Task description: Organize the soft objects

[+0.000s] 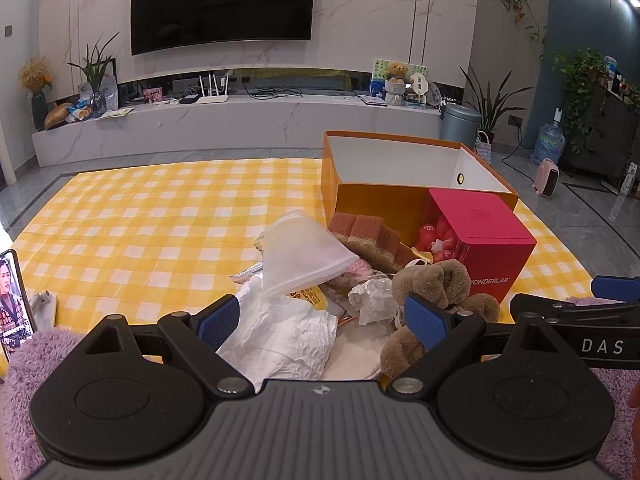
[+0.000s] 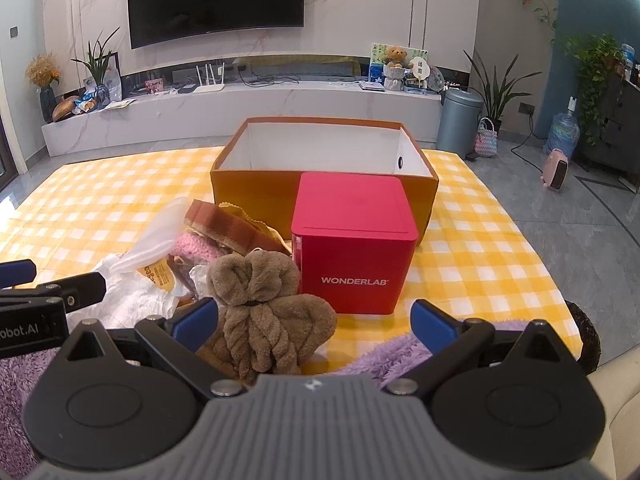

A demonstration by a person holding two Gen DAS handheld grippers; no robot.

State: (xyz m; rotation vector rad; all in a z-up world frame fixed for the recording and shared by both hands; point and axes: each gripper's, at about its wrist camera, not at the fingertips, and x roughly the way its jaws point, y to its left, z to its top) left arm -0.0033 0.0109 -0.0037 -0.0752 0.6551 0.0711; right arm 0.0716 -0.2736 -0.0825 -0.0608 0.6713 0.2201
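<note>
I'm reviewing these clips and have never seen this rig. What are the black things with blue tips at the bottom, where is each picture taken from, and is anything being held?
No robot arm here: a person holds one set of tongs in each hand, with a fisheye camera on each looking forward along its two blue-padded fingers. One picture is from the left tongs, the other from the right tongs. Both are open and hold nothing.

On the yellow checked cloth lie a brown plush toy, a red Wonderlab box, an open orange box that looks empty, a brown sponge, white crumpled paper and a white mesh bag.
</note>
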